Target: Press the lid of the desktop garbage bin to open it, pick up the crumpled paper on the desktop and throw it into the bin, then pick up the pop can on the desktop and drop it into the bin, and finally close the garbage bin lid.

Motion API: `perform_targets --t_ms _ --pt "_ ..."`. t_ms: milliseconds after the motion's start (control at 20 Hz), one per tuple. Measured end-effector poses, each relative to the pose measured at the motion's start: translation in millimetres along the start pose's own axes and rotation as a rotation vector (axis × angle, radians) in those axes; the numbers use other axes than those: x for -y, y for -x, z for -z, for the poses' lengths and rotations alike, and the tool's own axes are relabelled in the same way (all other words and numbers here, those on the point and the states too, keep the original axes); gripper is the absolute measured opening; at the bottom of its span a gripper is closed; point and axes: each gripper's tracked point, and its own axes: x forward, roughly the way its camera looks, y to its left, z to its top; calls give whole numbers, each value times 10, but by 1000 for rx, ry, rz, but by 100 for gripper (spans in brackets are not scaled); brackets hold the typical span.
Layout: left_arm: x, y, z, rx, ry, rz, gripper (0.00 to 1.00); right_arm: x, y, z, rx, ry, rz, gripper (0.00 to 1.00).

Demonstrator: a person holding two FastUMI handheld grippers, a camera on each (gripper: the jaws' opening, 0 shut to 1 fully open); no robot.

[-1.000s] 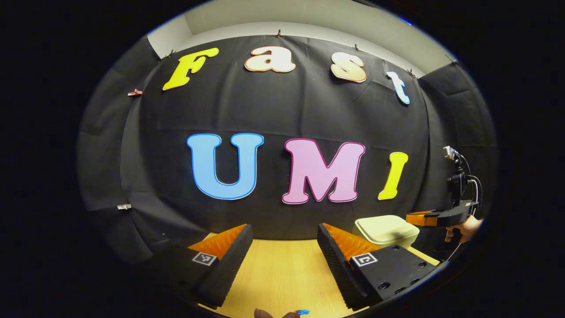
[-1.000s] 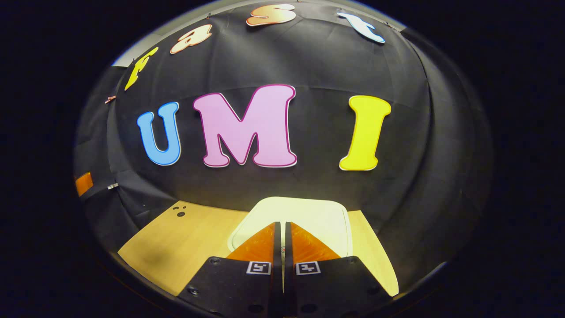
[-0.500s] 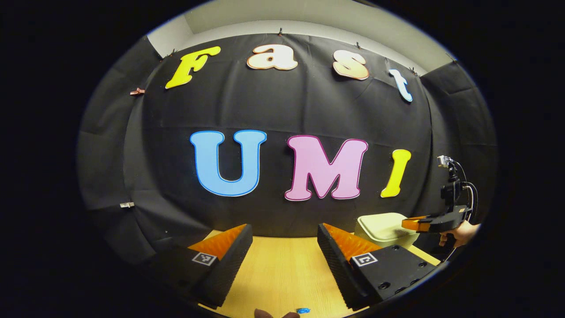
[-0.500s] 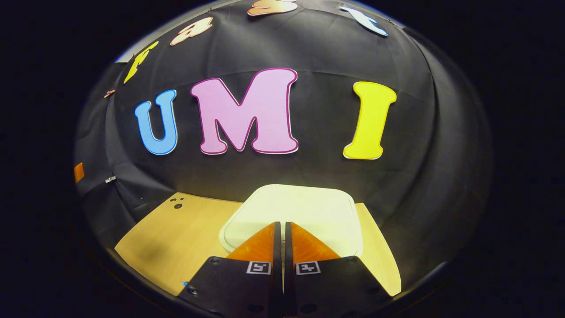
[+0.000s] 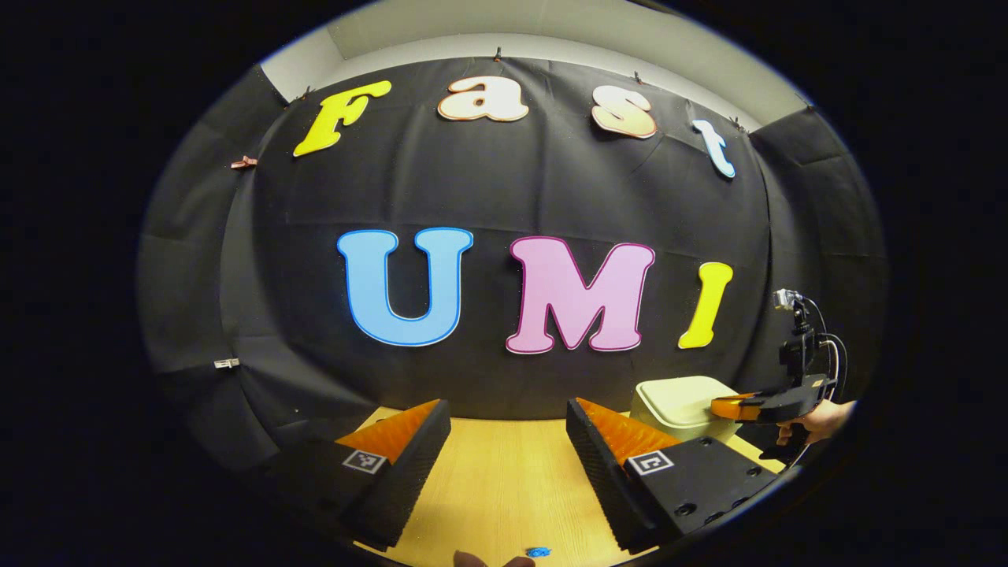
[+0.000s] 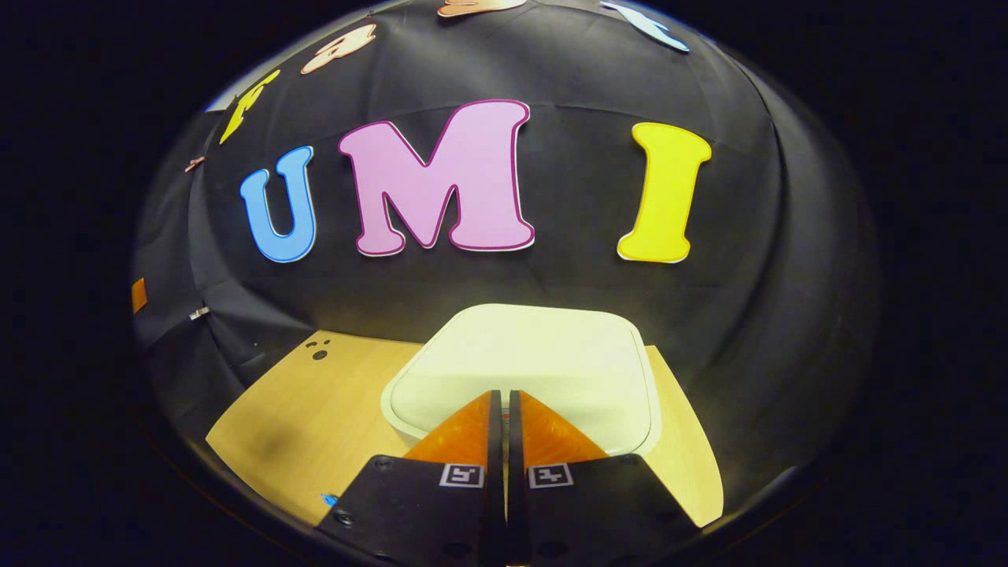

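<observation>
Bin lid, closed, is sitting on the counter under the right tool, whose fingers are pressed together; pressing straight down near the lid's centre looks best. Left tool is gaping wide beside the bin.

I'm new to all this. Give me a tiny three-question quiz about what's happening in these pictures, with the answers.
1. True or false: the garbage bin lid is shut.
2. Which has its jaws closed: (a) the left gripper or (b) the right gripper?
3. Fill in: the right gripper's tips are over the ____ of the bin.

Key: 1 true. 2 b; the left gripper's jaws stand apart over the wooden table. 3 lid, at its near edge; whether they touch it cannot be told.
</observation>
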Motion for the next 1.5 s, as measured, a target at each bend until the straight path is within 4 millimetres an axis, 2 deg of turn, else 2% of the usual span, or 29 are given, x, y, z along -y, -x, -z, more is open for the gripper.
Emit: perform_targets --t_ms 150,350,550,750,1150,1200,1400,1450,1500 --pt "24 6 4 6 12 -4 95 -2 25 -11 -13 1 -17 6" --pt "29 64 -33 17 17 -5 95 2 112 -166 29 -36 -4 6" --pt "7 152 -29 23 3 -10 95 20 256 -470 138 -35 18 5" --pt "-4 193 -9 20 15 -5 95 -21 425 -633 189 6 24 5" --pt "6 289 58 18 17 20 95 -222 760 -664 235 72 11 6" --pt "-5 300 64 15 19 21 95 -232 788 -673 240 85 15 9" --pt "-39 329 109 14 21 30 95 -299 981 -643 257 112 34 31" --pt "-38 337 135 12 20 32 95 -342 1015 -628 263 115 32 43" --pt "-44 338 141 10 17 35 95 -388 1057 -615 267 118 27 48"
